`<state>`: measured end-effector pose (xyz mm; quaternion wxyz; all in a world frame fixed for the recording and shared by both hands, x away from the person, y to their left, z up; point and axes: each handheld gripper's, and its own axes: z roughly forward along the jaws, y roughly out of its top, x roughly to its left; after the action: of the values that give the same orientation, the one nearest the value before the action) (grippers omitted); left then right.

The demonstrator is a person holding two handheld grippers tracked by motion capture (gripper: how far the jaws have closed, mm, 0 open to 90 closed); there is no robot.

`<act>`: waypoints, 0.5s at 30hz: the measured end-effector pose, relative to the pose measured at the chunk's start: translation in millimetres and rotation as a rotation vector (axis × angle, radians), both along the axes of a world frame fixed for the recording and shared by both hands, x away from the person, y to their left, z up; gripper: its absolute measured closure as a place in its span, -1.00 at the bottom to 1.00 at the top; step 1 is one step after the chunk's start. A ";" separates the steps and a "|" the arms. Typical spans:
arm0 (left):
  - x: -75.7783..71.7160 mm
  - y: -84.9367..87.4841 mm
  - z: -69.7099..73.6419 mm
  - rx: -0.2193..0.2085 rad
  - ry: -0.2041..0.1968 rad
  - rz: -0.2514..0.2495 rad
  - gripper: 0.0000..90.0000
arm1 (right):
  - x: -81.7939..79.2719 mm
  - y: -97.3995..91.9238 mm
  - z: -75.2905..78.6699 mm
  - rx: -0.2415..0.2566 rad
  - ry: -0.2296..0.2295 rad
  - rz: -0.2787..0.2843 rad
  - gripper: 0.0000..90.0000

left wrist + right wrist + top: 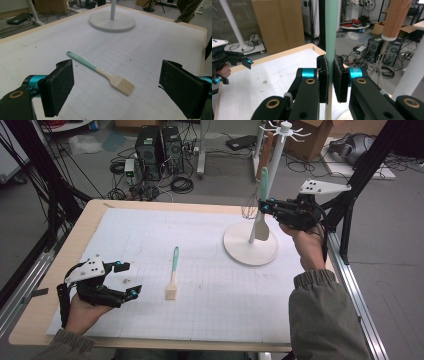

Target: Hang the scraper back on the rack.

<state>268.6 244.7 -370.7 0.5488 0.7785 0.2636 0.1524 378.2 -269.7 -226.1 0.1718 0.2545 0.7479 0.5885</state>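
Right tool (265, 207) clamped on one green-handled cream spatula (262, 227), beside white rack pole (272, 175) and hanging wire whisk (248, 209); left tool (127, 279) wide open, empty, near one green-handled pastry brush (173, 280) on worktop (210, 285).

A brush (173, 279) lies on the mat (150, 250) near the middle of the table (90, 207). To its right, farther back, stands a rack (250, 249), with a whisk (248, 207) hanging behind it.
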 end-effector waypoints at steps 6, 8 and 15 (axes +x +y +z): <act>0.1 0.3 -0.1 -0.002 -0.001 0.000 -0.71 | 4.7 -2.8 9.2 0.002 -0.009 -0.012 0.88; 0.4 0.3 -0.4 0.001 -0.001 -0.001 -0.71 | 6.6 -4.2 12.8 0.008 -0.012 -0.017 0.88; 1.2 0.5 -1.1 -0.005 0.002 -0.001 -0.71 | 14.3 -9.3 30.0 0.025 -0.031 -0.033 0.88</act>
<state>269.8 245.2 -371.8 0.5507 0.7774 0.2641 0.1506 392.6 -278.9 -196.1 0.1899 0.2595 0.7336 0.5987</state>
